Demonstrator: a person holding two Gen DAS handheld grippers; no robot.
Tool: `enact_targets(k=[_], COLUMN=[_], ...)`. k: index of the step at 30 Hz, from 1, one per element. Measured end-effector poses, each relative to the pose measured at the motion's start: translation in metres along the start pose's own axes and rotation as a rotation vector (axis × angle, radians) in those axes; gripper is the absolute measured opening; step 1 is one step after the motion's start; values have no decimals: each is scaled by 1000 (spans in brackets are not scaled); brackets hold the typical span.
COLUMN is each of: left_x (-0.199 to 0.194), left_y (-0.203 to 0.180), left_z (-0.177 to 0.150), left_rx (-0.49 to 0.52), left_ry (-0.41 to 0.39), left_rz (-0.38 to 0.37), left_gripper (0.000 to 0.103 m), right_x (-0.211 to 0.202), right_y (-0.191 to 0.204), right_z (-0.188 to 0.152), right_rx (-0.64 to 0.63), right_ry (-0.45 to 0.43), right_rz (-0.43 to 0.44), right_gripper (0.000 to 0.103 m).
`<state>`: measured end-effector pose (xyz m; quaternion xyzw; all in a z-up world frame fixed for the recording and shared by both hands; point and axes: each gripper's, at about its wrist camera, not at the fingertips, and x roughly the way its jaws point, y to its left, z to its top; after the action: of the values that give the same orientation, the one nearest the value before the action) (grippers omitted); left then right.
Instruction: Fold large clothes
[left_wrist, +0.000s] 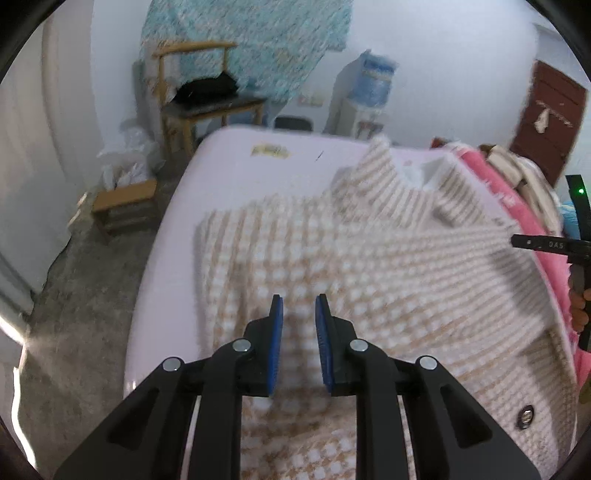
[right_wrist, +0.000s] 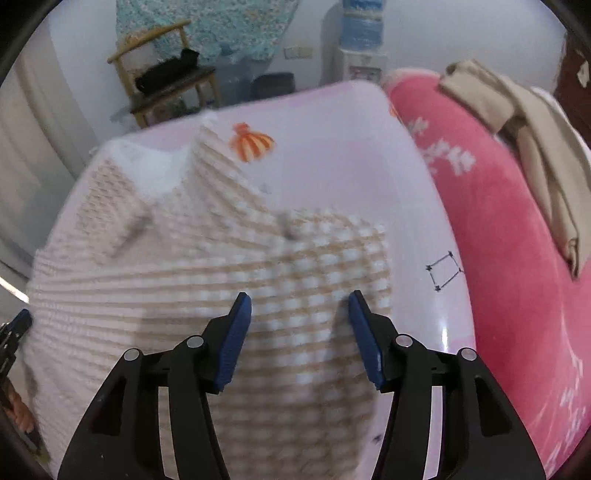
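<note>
Checked beige-and-white jacket (left_wrist: 369, 266) spread across pale lilac table (left_wrist: 236, 162), collar at far end, dark button (left_wrist: 525, 416) near right hem. Left gripper (left_wrist: 298, 314) above jacket's near part, blue pads a narrow gap apart, nothing pinched between them. Right gripper (right_wrist: 300, 306) over jacket's right portion, jaws spread wide, checked cloth below, not gripped. Pink blanket (right_wrist: 509, 236) along table's right side, beige garment (right_wrist: 532, 140) lying on it. Wooden chair (left_wrist: 199, 92) beyond table.
</note>
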<state>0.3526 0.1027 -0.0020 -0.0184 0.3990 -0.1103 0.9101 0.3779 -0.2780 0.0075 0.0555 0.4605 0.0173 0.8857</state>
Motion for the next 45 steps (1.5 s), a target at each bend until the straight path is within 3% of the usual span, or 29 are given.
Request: enact_targets(k=[2,6,8,11,13,15,18,21,24,27,31,35,38,45], left_x=[4,42,44,40,29,14,1,20,11,-7,6,-18,-53,-106], left_y=[-5,-5,-5,-2,-1,-4,-19,-32,-32,-31,-39,-44,-46,-54], left_z=[8,14,16,19,20,19,5,-15,-16,-19,-32,-27,-33,-83], left_rx=[28,38,65,56,54,56,101,167,137,115,149,123,118,119], left_ry=[6,120,99,99,77,56,69,142,116,80,146,122,88,126], left_rz=[10,59,65,66,91,44,-25,42,52,24,73,92,100,117], left_gripper=[18,18,18,18,18,18,28,36,37,52,58,60,69,83], right_x=[-6,13,34,32,13,-12,-22,7,3,-15,0,-34,-73,-125], right_y=[23,62,65,66,70,80,102,115,115,107,103,105,100,97], right_z=[1,-2,-8,-8,-15,-26,-50,-71,-75,-78,-86,-93,-112,-195], right_rx=[-53,-154,-151,-132,-107,-137,-212,-291,-256,-195,-192,-142,-141,-146], right_ry=[-16,20,69,59,50,14,15,82,69,33,46,43,4,33], right_rz=[21,43,-5,-29,15,60,110,43,29,75,42,39,34,-1], right_gripper=[59,62,63,65,65,67,72,77,79,81,83,83,84,90])
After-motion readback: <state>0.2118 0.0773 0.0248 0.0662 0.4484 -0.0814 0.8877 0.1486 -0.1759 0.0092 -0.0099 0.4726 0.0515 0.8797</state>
